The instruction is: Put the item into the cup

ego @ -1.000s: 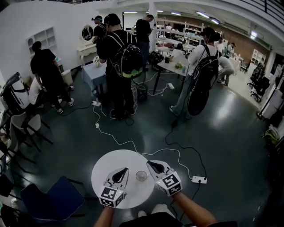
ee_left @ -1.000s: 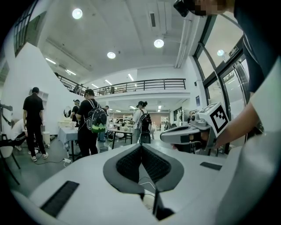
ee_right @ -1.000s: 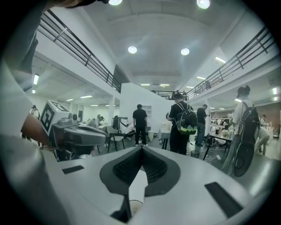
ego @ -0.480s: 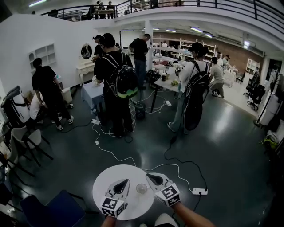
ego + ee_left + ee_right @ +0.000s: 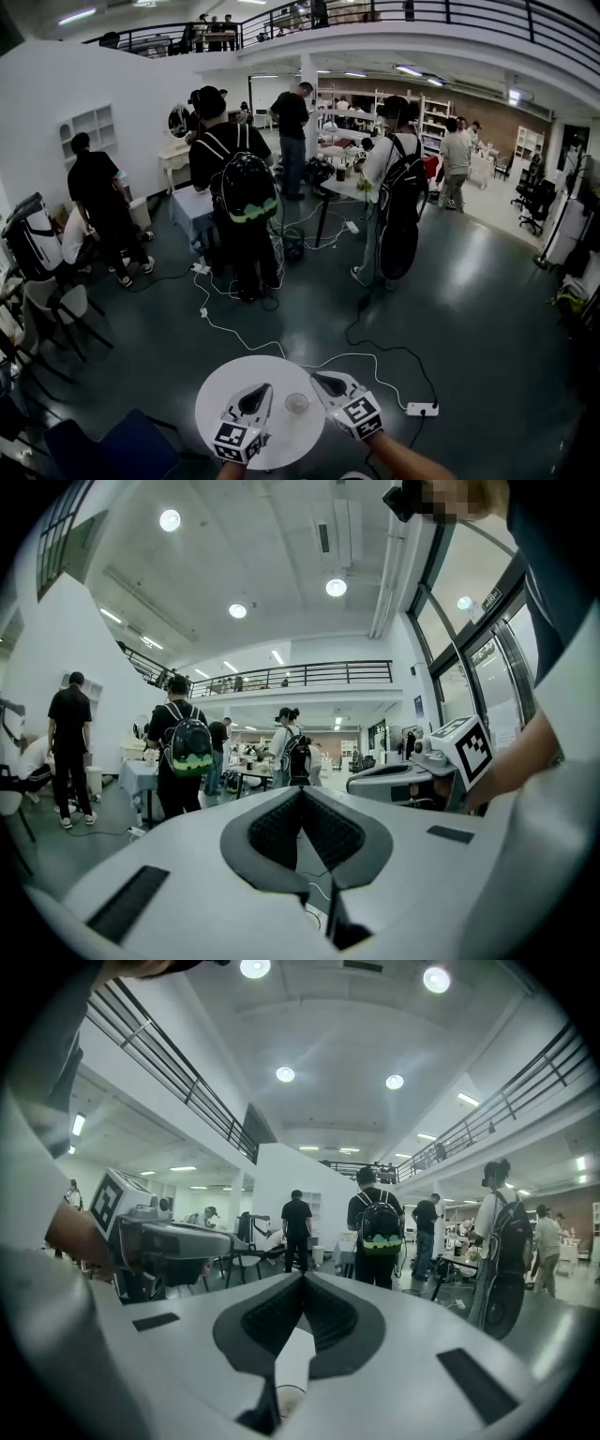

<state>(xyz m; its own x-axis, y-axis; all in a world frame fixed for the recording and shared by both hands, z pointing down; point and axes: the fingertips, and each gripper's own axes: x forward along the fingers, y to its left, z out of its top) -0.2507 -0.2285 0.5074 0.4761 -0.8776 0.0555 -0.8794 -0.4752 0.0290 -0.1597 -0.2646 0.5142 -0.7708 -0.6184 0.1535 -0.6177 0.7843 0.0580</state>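
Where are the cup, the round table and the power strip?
cup (image 5: 296, 403), head view, its open top
round table (image 5: 242, 370), head view, bare far part of its top
power strip (image 5: 422, 409), head view, middle of its casing

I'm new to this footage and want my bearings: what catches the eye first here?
A small round white table sits low in the head view, a clear cup on it between the left claw and right claw, both shut and empty. Behind, people with backpacks stand about a busy hall; a white power strip lies on the floor.
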